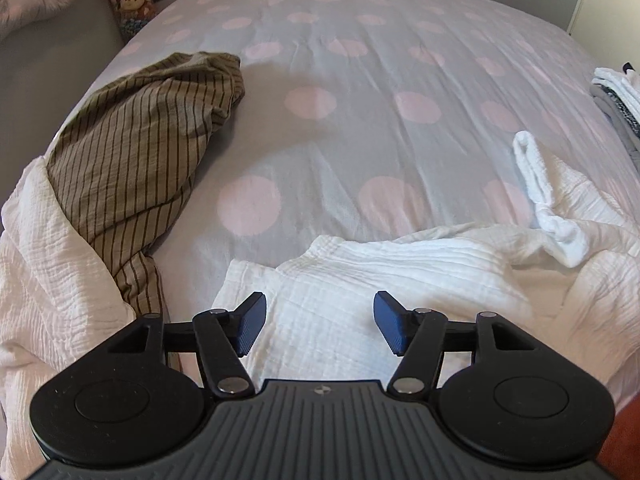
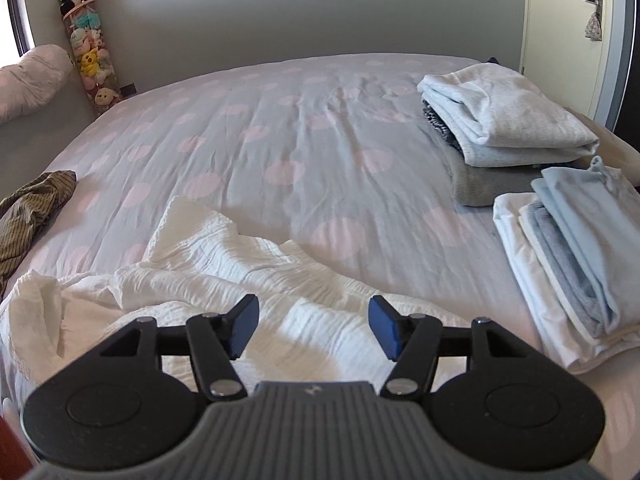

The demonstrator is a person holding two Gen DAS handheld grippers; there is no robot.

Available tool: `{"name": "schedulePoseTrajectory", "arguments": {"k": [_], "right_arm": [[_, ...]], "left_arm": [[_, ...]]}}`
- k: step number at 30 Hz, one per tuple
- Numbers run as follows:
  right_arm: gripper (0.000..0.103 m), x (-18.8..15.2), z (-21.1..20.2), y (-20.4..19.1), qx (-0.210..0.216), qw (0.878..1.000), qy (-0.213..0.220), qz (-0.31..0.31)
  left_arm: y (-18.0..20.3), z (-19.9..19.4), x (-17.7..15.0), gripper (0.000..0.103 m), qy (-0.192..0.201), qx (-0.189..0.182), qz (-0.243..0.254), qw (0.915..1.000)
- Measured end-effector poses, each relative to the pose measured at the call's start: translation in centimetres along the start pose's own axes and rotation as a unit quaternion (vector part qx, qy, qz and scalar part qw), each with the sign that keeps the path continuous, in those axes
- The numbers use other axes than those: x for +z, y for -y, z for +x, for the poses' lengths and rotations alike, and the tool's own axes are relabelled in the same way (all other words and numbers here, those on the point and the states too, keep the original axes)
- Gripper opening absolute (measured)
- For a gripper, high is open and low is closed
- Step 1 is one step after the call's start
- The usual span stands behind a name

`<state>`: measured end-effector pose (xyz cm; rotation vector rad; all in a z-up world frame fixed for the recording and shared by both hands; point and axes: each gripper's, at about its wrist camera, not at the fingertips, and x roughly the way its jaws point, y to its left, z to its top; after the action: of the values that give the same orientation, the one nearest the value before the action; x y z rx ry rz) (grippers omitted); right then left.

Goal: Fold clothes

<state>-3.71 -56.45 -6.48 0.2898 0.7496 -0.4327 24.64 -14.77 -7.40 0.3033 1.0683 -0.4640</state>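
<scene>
two grippers hover low over the near edge of the bed, both released with blue pads spread wide. left gripper (image 1: 320, 326) sits above the crumpled white muslin garment (image 1: 360, 280); right gripper (image 2: 312, 328) above the same cloth (image 2: 224, 276). polka-dot duvet (image 2: 304, 136) lies bare mid-bed. striped olive garment (image 1: 136, 152) bunched at left edge; folded stacks (image 2: 508, 124) at right edge.

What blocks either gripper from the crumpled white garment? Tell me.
Nothing visible does. The left gripper and right gripper both hang open directly over the white crinkled garment. The striped olive garment lies off to the left, and the folded stacks sit to the right.
</scene>
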Motion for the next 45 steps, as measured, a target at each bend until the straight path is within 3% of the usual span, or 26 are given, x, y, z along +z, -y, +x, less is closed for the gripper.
{"name": "schedulePoseTrajectory", "arguments": {"k": [5, 7, 12, 15, 21, 23, 24, 27, 34, 40, 45], "right_arm": [[0.067, 2.0, 5.1, 0.2, 0.001, 1.000, -0.024, 0.005], [0.066, 2.9, 7.4, 0.3, 0.005, 0.999, -0.032, 0.006], [0.061, 4.9, 13.4, -0.1, 0.012, 0.998, -0.064, -0.009], [0.054, 5.4, 16.5, -0.3, 0.017, 0.996, -0.084, -0.003], [0.055, 4.8, 20.2, -0.3, 0.038, 0.992, -0.122, 0.024], [0.046, 4.5, 20.3, -0.7, 0.031, 0.992, -0.121, 0.017], [0.032, 4.4, 20.1, -0.8, 0.028, 0.992, -0.120, 0.010], [0.024, 4.6, 19.2, -0.8, 0.020, 0.994, -0.107, 0.001], [0.023, 7.0, 14.6, 2.0, -0.087, 0.996, -0.018, -0.006], [0.023, 6.1, 12.6, 5.4, -0.130, 0.991, -0.012, 0.027], [0.023, 5.4, 11.0, 8.3, -0.166, 0.985, -0.008, 0.054]], "left_arm": [[-0.9, 3.4, 0.3, 0.053, -0.043, -0.010, -0.026, 0.9987], [-0.9, 4.2, 0.2, 0.035, -0.056, -0.024, -0.031, 0.9977], [-0.4, 5.3, 0.0, 0.016, -0.069, -0.022, -0.020, 0.9972], [0.0, 6.0, -0.1, 0.008, -0.078, -0.011, -0.012, 0.9968], [1.3, 6.6, -0.3, 0.002, -0.082, 0.005, 0.022, 0.9964], [1.4, 6.5, -0.3, 0.002, -0.080, 0.006, 0.022, 0.9965], [1.2, 6.4, -0.3, 0.000, -0.078, 0.007, 0.021, 0.9967], [1.0, 5.8, -0.3, 0.000, -0.073, 0.008, 0.021, 0.9971], [-0.1, 2.9, -0.5, 0.000, -0.060, 0.032, 0.045, 0.9967], [-2.2, 1.5, -0.9, 0.000, -0.063, 0.061, 0.047, 0.9950], [-2.5, 1.0, -0.7, 0.003, -0.046, 0.022, 0.016, 0.9986]]}}
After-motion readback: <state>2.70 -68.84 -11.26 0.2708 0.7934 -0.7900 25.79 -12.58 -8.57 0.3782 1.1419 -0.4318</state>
